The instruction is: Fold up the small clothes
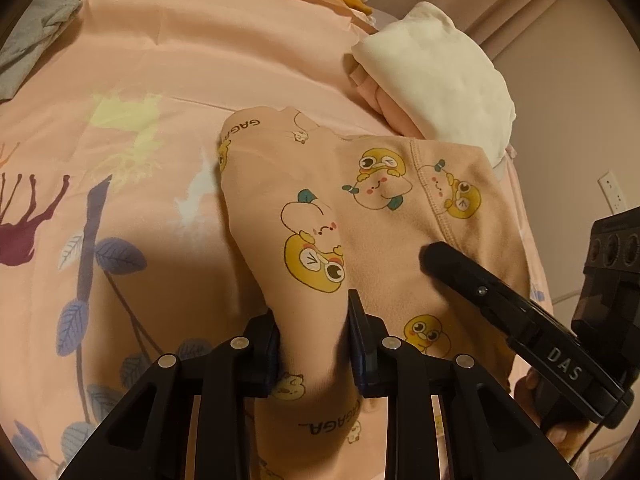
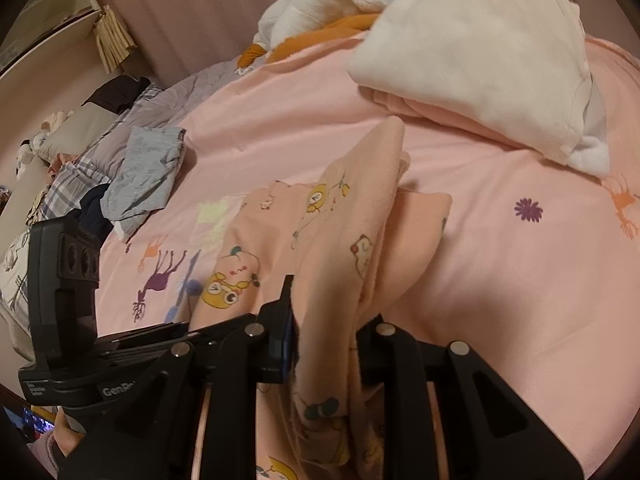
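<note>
**Two claws pinch one printed garment, ready to lift and fold**

Two claws grip the same small piece of clothing, so the step in hand looks like the pick-up before a fold.

Left wrist view: the left gripper [image 1: 314, 344] is narrowed onto a raised ridge of the peach cartoon-print garment [image 1: 372, 216], with cloth bunched between its pads. The fabric is soft, matte knit, printed with yellow ducks and pale round animals, and a stitched hem curves ahead and to the right of the claw. The right gripper [image 1: 434, 258] reaches in from the right, its black tip resting against the same cloth near that hem. Further ahead and to the right lies a folded cream fleece [image 1: 440, 80] on a pink layer. The pink bedsheet [image 1: 160, 60], smooth and printed with leaves and deer, spreads to the left.

Right wrist view: the right gripper [image 2: 326, 332] is closed narrowly on a hanging fold of the garment [image 2: 340, 232], which drapes in limp vertical pleats straight ahead of the jaws and rises off the sheet. A crumpled grey garment [image 2: 148, 168] sits well off to the left, and the cream fleece stack [image 2: 480, 68] lies ahead to the right.

Next, I judge, both claws must carry their held edges together in one direction so the cloth doubles over flat without sagging or slipping.
</note>
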Tool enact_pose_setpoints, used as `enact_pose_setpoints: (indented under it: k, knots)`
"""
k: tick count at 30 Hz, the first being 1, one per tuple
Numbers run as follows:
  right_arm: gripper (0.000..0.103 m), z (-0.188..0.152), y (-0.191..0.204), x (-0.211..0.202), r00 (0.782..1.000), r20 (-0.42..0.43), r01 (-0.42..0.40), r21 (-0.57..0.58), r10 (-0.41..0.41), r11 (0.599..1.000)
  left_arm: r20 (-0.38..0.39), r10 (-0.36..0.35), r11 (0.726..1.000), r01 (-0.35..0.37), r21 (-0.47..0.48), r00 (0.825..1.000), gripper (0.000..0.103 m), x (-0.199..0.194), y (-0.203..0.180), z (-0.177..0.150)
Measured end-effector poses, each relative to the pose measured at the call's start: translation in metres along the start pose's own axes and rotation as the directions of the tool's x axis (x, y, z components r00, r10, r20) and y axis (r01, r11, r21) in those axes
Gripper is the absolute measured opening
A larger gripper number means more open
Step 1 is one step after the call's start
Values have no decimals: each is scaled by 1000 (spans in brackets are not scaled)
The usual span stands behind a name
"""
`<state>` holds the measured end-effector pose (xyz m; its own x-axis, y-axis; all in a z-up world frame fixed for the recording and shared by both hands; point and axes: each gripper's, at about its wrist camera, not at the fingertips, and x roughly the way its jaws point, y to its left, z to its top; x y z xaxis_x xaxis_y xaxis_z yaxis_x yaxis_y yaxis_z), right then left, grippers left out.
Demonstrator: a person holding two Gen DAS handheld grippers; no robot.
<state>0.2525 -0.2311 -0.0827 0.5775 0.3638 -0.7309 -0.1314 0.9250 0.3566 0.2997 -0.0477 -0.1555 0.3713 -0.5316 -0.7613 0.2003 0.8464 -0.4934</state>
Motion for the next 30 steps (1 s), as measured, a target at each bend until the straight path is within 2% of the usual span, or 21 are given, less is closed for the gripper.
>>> enact_pose_setpoints:
  k: [14,30]
  knots:
    - [21,-12,25,-38,999,32,-32,-40,34,999,19,-4,1000,4,16,1000,26,-23,-16,-12]
    - [21,-47,50,-77,997,23,-67,-32,68,997,34,25,999,-27,36,999,26,-68,-29,-57]
